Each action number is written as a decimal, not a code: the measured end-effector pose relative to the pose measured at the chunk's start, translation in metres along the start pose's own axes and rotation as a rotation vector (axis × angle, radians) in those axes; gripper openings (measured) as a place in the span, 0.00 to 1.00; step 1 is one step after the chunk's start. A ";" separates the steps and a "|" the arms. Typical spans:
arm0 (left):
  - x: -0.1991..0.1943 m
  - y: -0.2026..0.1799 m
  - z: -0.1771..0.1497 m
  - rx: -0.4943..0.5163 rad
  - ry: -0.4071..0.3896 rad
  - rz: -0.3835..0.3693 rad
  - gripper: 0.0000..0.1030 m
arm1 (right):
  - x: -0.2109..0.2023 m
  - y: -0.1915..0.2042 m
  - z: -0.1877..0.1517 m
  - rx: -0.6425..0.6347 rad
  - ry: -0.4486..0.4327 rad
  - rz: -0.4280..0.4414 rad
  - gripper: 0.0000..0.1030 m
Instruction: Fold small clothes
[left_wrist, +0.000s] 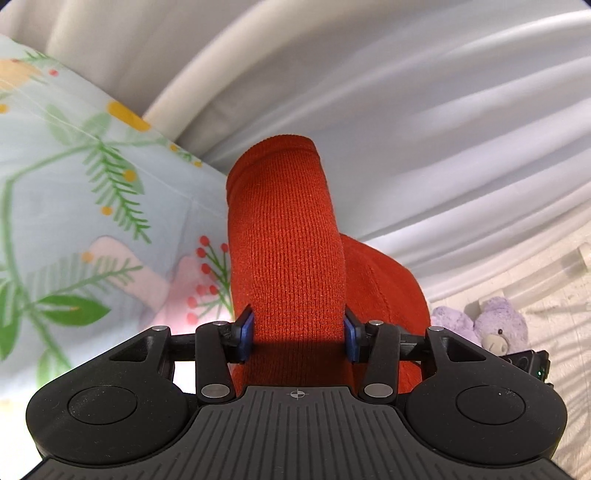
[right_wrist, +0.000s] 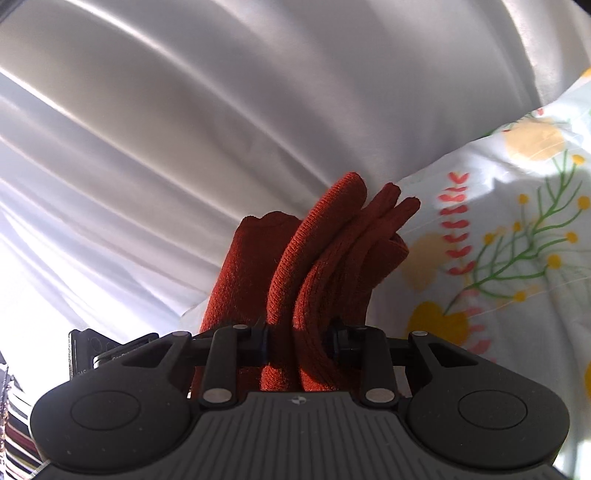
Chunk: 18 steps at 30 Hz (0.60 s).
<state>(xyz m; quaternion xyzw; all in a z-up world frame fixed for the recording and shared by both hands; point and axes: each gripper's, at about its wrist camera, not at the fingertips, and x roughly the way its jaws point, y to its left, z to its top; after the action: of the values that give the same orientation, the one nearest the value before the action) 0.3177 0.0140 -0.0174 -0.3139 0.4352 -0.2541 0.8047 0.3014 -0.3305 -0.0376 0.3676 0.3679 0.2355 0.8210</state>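
**Operator:** Two grippers had the same garment when I checked. My left gripper (left_wrist: 298, 334) had its jaws clenched on a flat band of the rust-red ribbed knit garment (left_wrist: 284, 236), which rose straight up between the blue pads (left_wrist: 246, 332) to a hemmed edge at the top.

**Colleague:** And the right one?

**Operator:** My right gripper (right_wrist: 300, 341) was clamped on a bunched part of the rust-red knit (right_wrist: 317, 273); several folded layers stood up between its jaws and fanned out above them.

**Colleague:** Where was the garment, then?

**Operator:** Held up off the surface between both grippers, in front of a white pleated curtain (left_wrist: 424, 122). A pale blue floral-print bedsheet (left_wrist: 74, 184) lay to the left in the left wrist view and to the right in the right wrist view (right_wrist: 517, 229).

**Colleague:** Anything else around?

**Operator:** One small lilac plush teddy bear (left_wrist: 495, 328) sat low at the right of the left wrist view.
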 end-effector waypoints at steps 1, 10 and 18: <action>-0.009 0.000 -0.004 0.000 -0.007 0.008 0.48 | -0.001 0.004 -0.004 0.000 0.006 0.014 0.26; -0.045 0.032 -0.035 -0.037 -0.011 0.087 0.48 | 0.016 0.038 -0.039 -0.006 0.112 0.033 0.27; -0.052 0.068 -0.054 -0.088 -0.001 0.287 0.53 | 0.039 0.026 -0.071 0.061 0.197 -0.086 0.30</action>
<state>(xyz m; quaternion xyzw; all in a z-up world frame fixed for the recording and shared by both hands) 0.2552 0.0800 -0.0616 -0.2833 0.4859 -0.1171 0.8185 0.2667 -0.2583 -0.0669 0.3513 0.4693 0.2240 0.7786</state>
